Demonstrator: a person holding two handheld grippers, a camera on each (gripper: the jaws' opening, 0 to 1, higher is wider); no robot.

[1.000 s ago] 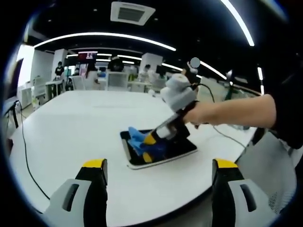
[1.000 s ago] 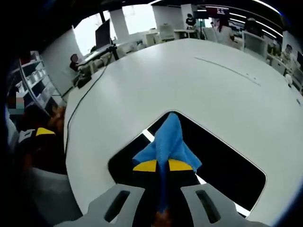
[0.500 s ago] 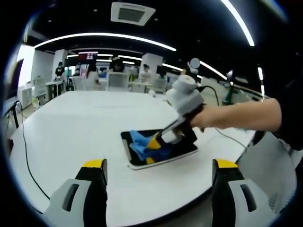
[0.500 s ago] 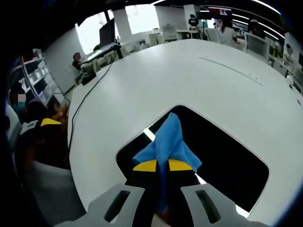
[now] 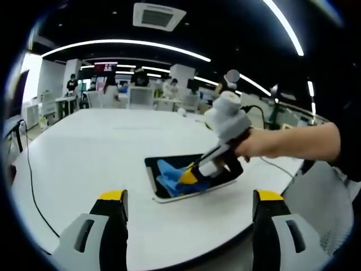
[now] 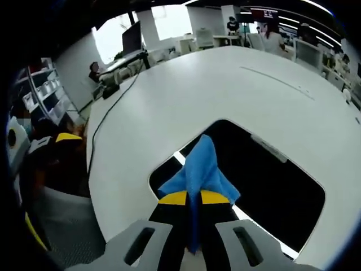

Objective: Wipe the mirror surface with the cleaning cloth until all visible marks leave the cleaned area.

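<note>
The mirror lies flat on the table; the cleaning cloth rests on its left part, pinched by the right gripper.

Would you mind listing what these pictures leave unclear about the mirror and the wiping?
- Marks on the mirror: its surface reads dark in the right gripper view and small in the left gripper view, so no marks can be made out.
- Mirror under the cloth: covered by the cloth and the right gripper.
- Mirror's far edge, left gripper view: hidden behind the right gripper and hand.
</note>
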